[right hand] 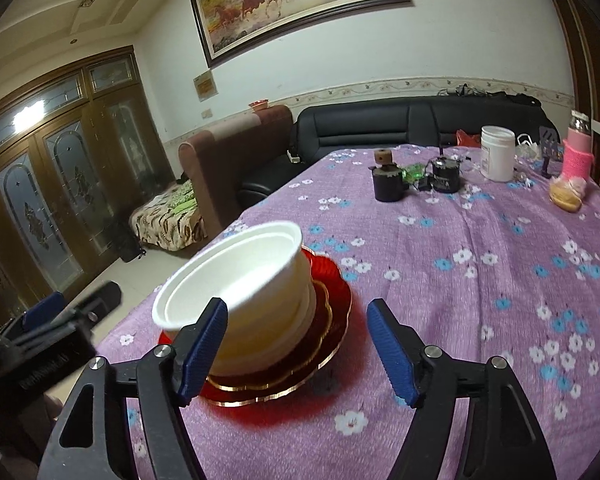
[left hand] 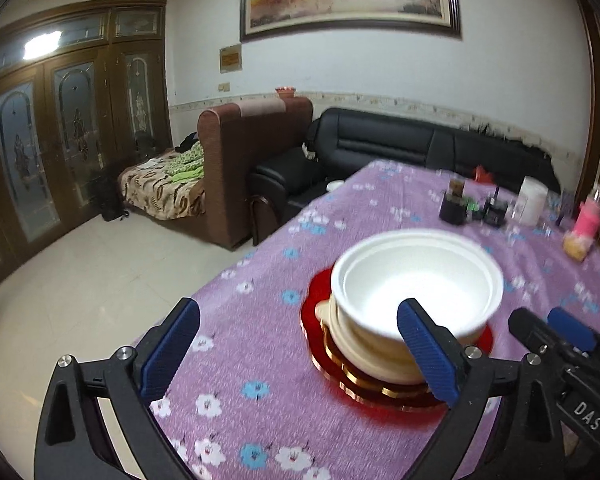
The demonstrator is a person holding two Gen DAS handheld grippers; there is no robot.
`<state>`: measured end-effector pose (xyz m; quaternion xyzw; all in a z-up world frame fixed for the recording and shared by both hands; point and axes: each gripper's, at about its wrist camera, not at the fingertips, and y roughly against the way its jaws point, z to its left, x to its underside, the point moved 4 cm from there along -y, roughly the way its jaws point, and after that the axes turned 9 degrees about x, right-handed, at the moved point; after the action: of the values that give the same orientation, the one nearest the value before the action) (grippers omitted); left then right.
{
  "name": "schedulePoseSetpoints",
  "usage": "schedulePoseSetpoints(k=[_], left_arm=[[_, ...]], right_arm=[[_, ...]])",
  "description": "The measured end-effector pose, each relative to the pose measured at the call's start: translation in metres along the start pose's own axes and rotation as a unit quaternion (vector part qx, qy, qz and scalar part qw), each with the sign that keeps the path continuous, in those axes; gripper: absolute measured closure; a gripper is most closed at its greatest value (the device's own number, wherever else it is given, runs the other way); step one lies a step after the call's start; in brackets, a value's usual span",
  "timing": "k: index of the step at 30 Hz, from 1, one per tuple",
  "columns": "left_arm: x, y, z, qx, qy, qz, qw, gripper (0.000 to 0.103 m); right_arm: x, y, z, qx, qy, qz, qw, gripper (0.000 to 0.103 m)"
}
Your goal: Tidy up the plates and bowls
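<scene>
My left gripper (left hand: 300, 356) stands wide, its jaws released with nothing pinched; only purple flowered cloth lies between the blue pads, and the right-hand pad (left hand: 426, 354) shows in front of the bowls without pressing them, as far as I can tell. My right gripper (right hand: 296, 354) is spread too and grips nothing; its left-hand pad (right hand: 204, 354) sits in front of the bowl wall and I cannot tell whether it touches.

The white bowls (left hand: 418, 280) are nested, one inside another, and rest on a cream-coloured dish (left hand: 342, 320) that lies on red plates with gold rims (left hand: 380, 394). The whole stack stands on the table (left hand: 260, 352) close to its left edge, toward the near end, with floor visible just past that edge. From my right camera the same stack (right hand: 236, 280) sits left of centre, and the plates (right hand: 324, 320) spread out under it.

Far from the stack, along the table's far edge and right far corner, stands a group of small things: a dark cup with a brown block on top (right hand: 386, 186), a black round jar (right hand: 446, 178), a white tub (right hand: 497, 152) and a pink bottle (right hand: 577, 148) with a bun-like thing (right hand: 566, 198) just beside it.

Each gripper shows at the edge of the other's view, near the stack
</scene>
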<state>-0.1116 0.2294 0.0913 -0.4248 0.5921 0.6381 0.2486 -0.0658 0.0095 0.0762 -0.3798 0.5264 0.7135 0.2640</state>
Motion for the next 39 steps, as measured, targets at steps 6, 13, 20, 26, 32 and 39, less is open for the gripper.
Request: schedulePoseSetpoints(k=[6, 13, 20, 26, 32, 39], left_arm=[[0.012, 0.004, -0.010, 0.002, -0.013, 0.013, 0.9998, 0.004], [0.022, 0.007, -0.014, 0.001, -0.022, 0.026, 0.9994, 0.004], [0.031, 0.009, -0.012, -0.001, -0.022, 0.041, 0.9989, 0.004], [0.035, 0.011, -0.011, -0.001, -0.028, 0.046, 0.9985, 0.004], [0.038, 0.011, -0.006, 0.004, -0.020, 0.051, 0.9985, 0.004], [0.039, 0.009, 0.010, 0.002, -0.005, 0.054, 0.9985, 0.004]], right_arm=[[0.019, -0.003, -0.003, 0.003, -0.007, 0.022, 1.000, 0.025], [0.032, -0.001, -0.006, 0.009, -0.013, 0.036, 0.999, 0.025], [0.038, 0.005, -0.003, 0.009, -0.010, 0.038, 0.999, 0.025], [0.027, 0.019, -0.008, 0.014, -0.020, 0.010, 1.000, 0.025], [-0.015, 0.021, -0.015, 0.024, -0.037, -0.030, 0.999, 0.022], [-0.037, -0.031, -0.007, 0.013, -0.036, 0.011, 0.999, 0.021]])
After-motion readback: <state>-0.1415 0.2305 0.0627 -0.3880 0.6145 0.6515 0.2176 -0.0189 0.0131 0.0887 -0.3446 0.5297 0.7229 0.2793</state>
